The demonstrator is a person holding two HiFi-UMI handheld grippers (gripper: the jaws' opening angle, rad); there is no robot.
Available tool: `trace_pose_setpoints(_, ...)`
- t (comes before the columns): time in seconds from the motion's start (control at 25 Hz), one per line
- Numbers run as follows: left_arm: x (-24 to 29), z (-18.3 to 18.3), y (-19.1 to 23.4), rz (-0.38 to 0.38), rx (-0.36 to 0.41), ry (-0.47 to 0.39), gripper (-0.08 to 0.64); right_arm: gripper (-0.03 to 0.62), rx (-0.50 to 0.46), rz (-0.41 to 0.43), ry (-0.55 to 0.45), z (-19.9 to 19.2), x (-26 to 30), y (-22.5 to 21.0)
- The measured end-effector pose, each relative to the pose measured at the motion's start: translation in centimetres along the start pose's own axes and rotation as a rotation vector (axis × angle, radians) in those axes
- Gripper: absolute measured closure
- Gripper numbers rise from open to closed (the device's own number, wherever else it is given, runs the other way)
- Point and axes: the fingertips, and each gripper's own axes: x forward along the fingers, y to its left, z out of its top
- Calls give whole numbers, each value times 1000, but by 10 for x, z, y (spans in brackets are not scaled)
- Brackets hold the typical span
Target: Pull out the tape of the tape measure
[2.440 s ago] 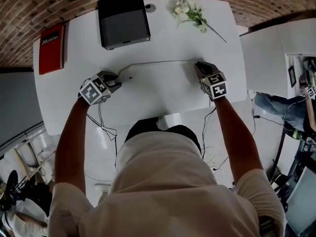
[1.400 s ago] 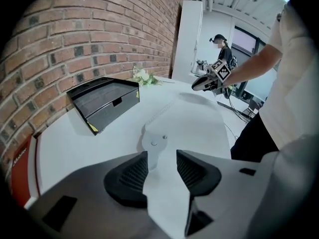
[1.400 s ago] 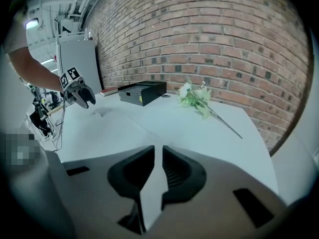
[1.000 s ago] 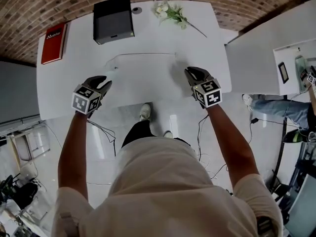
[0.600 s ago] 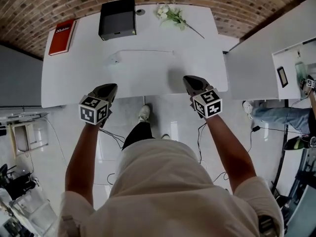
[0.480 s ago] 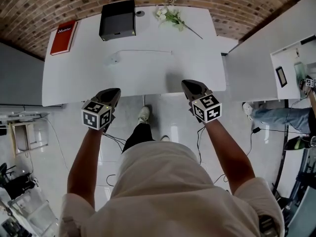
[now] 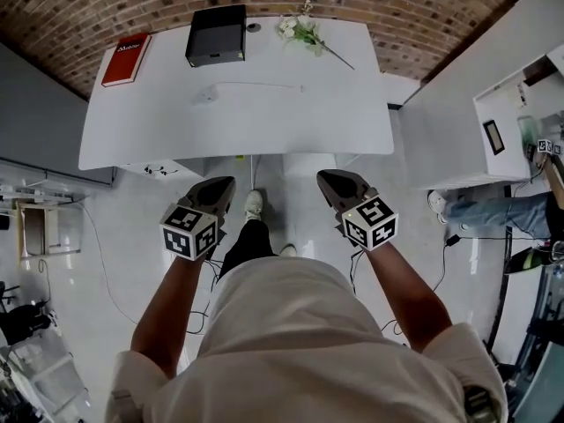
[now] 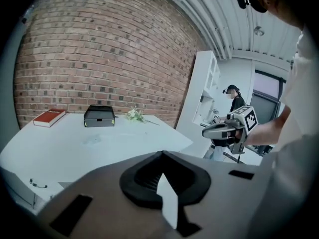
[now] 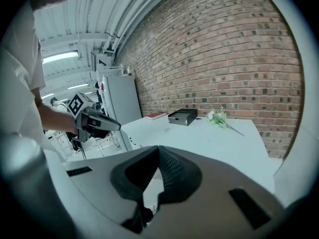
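White table (image 7: 264,130), tape measure (image 7: 204,96) well beyond jaws

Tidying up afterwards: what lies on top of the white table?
On the table: a red book, a black box, a flower sprig and the tape measure, its tape pulled out. What the box holds or covers does not show.

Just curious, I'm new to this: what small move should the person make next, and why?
Probably just rest: the tape measure lies on the table with its tape drawn out, and the left gripper and right gripper are shut, empty, away from it.
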Motion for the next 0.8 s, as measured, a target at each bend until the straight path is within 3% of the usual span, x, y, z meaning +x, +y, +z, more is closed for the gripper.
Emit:
trace_pose_setpoints(0.28,-36,-8,-53,14,20,-36,565,588,-31,50,-55,5,-32,52)
trace_pose_setpoints(0.8,-55,-16,-72,3,13,-66,565,588,-51,75,-74,11,-52,82)
